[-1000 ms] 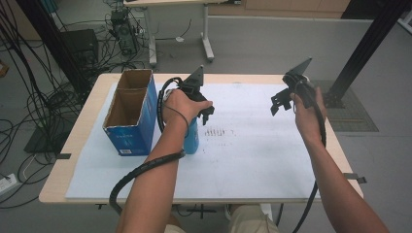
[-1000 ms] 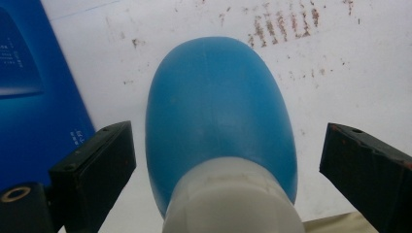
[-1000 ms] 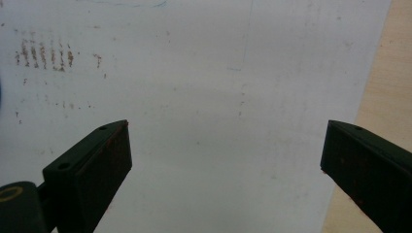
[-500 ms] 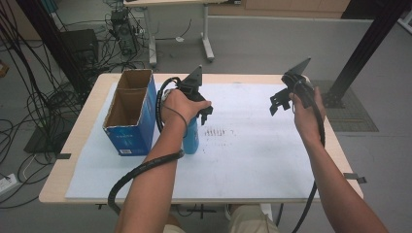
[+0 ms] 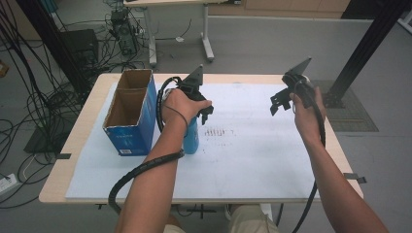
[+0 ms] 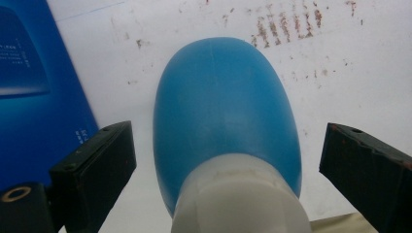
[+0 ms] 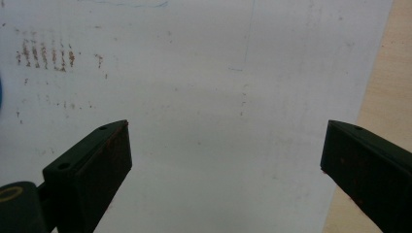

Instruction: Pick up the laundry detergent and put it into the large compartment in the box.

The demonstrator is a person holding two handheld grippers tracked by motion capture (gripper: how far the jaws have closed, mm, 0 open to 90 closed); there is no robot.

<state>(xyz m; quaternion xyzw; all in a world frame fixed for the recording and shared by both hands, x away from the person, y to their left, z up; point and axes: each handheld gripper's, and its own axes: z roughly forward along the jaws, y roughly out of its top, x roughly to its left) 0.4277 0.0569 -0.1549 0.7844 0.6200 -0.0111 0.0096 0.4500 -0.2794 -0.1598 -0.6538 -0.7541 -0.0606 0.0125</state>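
White sheet [image 5: 252,155] bears blue bottle [image 6: 226,107] beside open carton [image 5: 127,111] — left tongs [image 6: 226,160] straddle it, agape; right tongs [image 7: 226,160] agape, empty.

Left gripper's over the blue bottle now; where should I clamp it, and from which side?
Grip the blue bottle from above, around its body just below the white cap. It stands upright, and the open left gripper already straddles it, jaws apart from both sides.

Left gripper [image 5: 203,112]: in my hand, pointing down, jaws spread wide.
Right gripper [image 5: 281,101]: raised, jaws wide apart, gripping nothing.
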